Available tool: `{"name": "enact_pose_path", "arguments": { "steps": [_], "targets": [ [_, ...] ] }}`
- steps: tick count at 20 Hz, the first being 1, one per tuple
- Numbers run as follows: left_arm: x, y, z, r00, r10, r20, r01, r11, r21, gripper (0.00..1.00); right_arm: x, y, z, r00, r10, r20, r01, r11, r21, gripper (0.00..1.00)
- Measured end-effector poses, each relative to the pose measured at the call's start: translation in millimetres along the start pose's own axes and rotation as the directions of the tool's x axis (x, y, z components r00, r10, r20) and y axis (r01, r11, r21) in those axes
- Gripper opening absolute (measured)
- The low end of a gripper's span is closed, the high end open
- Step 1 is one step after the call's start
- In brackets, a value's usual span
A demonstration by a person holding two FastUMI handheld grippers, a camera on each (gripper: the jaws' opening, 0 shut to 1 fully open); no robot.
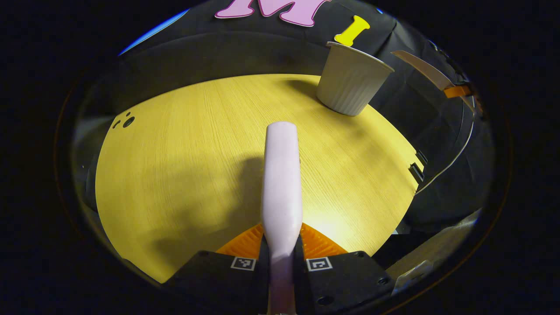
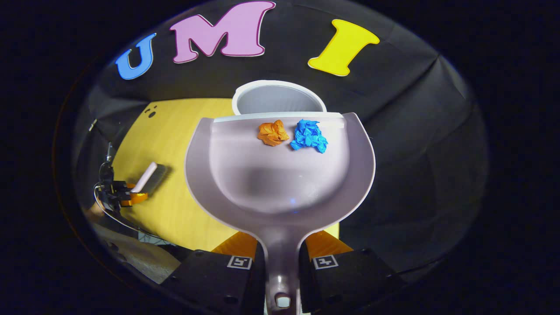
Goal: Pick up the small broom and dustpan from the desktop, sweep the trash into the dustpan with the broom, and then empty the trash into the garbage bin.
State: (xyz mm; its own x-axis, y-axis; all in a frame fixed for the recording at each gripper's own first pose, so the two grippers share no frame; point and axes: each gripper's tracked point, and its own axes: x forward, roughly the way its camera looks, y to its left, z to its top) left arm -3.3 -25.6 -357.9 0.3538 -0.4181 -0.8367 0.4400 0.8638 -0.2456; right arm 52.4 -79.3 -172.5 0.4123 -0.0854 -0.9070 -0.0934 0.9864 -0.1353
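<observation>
Left gripper view, broom: the broom handle (image 1: pixel 282 175) is pinched between the jaws of the left gripper (image 1: pixel 282 262) and pointed forward over the tabletop (image 1: pixel 183 153), probably parked low and clear of the pour.
Left gripper view, bin: the garbage bin (image 1: pixel 352 78) is seen upright at the far right corner of the tabletop, well apart from the broom.
Right gripper view, dustpan: the dustpan (image 2: pixel 280 175) is clamped by its handle in the jaws of the right gripper (image 2: pixel 280 262), with its front lip held just over the bin's open mouth (image 2: pixel 275 98).
Right gripper view, trash: the orange paper wad (image 2: pixel 272 132) and the blue paper wad (image 2: pixel 309 136) are found at the lip, near each other.
Right gripper view, stage: emptying is judged to be under way; more tilt is probably needed.
Right gripper view, other hand: the left gripper (image 2: pixel 118 194) is seen far off at the tabletop's edge with the broom.
</observation>
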Motion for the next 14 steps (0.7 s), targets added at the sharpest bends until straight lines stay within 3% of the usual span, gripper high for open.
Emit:
{"name": "enact_pose_path", "arguments": {
  "steps": [4,6,7,8,10,12,14],
  "targets": [
    [1.2,-0.2,-5.0,1.000,0.001,-0.004,-0.001,1.000,0.008,0.29,21.6,-28.1,38.2,0.998,-0.050,-0.035,0.049,0.998,-0.027,0.35],
    [2.3,1.1,-8.7,1.000,0.009,-0.006,-0.009,1.000,0.010,0.26,31.8,-42.0,52.0,0.994,-0.090,-0.064,0.085,0.993,-0.080,0.35],
    [3.1,0.8,-11.0,1.000,0.011,-0.007,-0.011,1.000,0.007,0.29,35.7,-45.2,58.4,0.991,-0.104,-0.083,0.094,0.989,-0.112,0.31],
    [3.7,0.5,-11.9,1.000,0.014,-0.007,-0.014,1.000,0.003,0.28,39.4,-49.7,64.4,0.987,-0.121,-0.107,0.104,0.983,-0.150,0.36],
    [4.2,0.6,-14.9,1.000,0.020,-0.009,-0.020,1.000,-0.016,0.28,44.6,-64.6,76.9,0.974,-0.169,-0.153,0.131,0.964,-0.230,0.31],
    [3.6,7.6,-19.6,1.000,0.023,-0.007,-0.023,0.999,-0.039,0.26,49.7,-74.2,91.1,0.960,-0.195,-0.200,0.136,0.952,-0.274,0.39],
    [3.4,14.5,-21.6,1.000,0.024,-0.003,-0.024,0.998,-0.055,0.28,50.5,-79.8,102.6,0.948,-0.219,-0.230,0.144,0.942,-0.302,0.36]
  ]
}}
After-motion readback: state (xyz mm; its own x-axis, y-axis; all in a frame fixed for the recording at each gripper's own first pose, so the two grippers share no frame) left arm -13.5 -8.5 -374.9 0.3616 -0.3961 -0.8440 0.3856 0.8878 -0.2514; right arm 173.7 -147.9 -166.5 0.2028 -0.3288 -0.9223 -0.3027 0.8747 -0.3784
